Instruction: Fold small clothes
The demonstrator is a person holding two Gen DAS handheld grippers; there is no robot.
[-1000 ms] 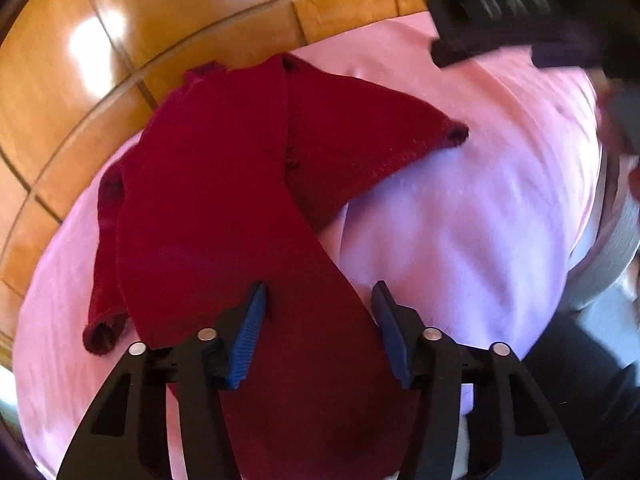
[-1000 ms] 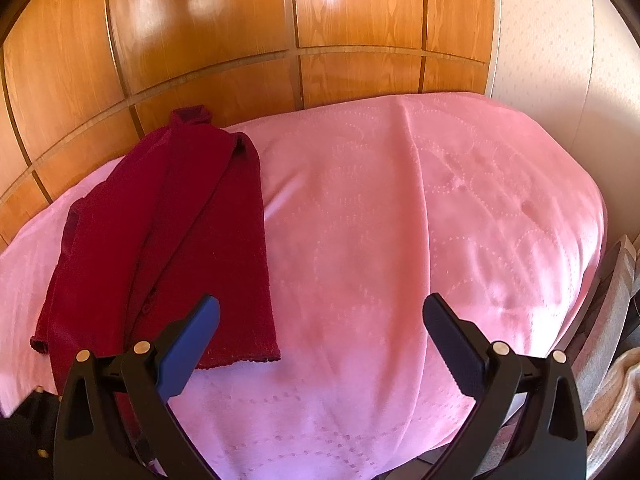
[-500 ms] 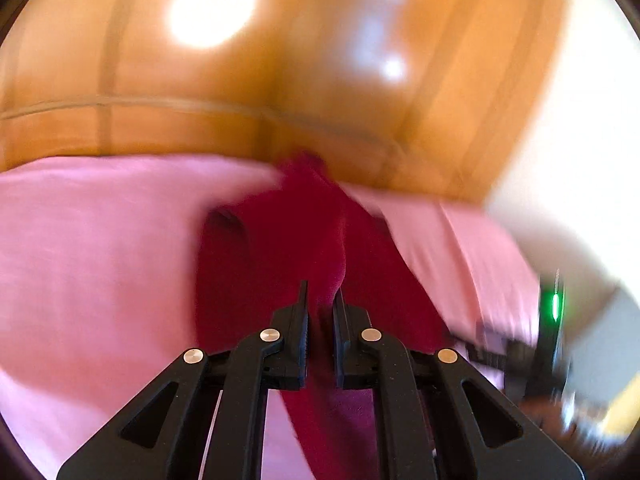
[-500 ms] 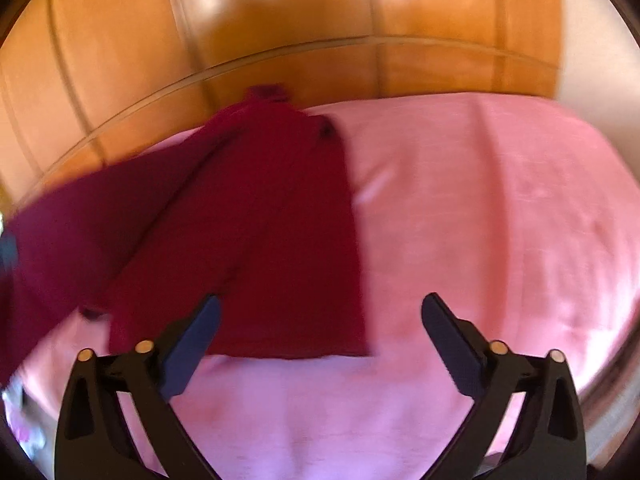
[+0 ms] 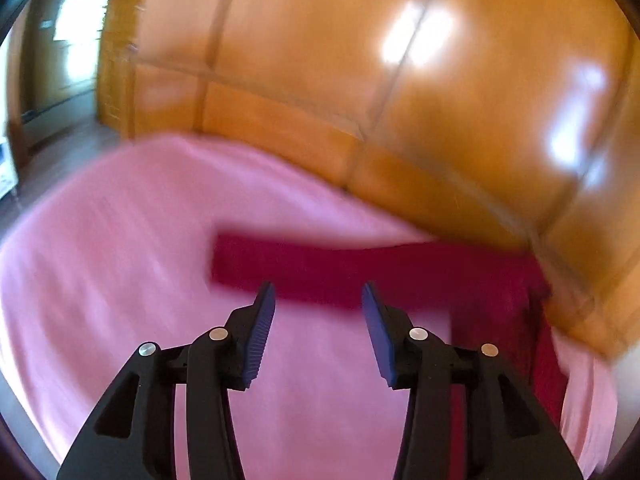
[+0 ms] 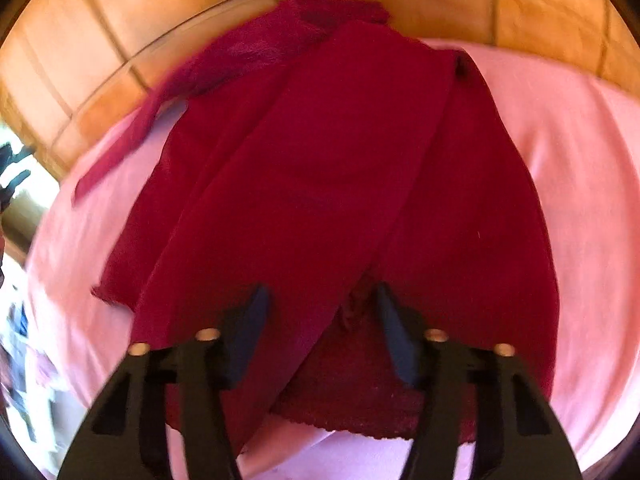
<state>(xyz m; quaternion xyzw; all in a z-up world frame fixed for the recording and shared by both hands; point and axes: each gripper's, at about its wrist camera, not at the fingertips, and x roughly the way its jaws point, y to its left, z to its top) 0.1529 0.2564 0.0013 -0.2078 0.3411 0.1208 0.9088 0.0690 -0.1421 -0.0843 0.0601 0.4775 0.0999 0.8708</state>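
Note:
A dark red knit garment (image 6: 328, 184) lies on the pink bedspread (image 6: 580, 168). In the right wrist view it fills the middle, one panel folded across the body, a sleeve (image 6: 132, 136) stretched out to the left. My right gripper (image 6: 320, 304) is open, low over the garment's lower part, nothing between its fingers. In the blurred left wrist view the sleeve (image 5: 320, 268) lies flat across the bedspread (image 5: 120, 260), the body at the right. My left gripper (image 5: 318, 300) is open and empty just short of the sleeve.
A glossy wooden headboard (image 5: 400, 100) rises right behind the bed and also shows in the right wrist view (image 6: 100, 40). A doorway or window area (image 5: 60, 60) is at the far left. Light clutter (image 6: 16, 360) lies beyond the bed's left edge.
My left gripper was shut on the sleeve and pulled it out to the left; now it is open and the sleeve lies flat. My right gripper moved in over the garment and narrowed.

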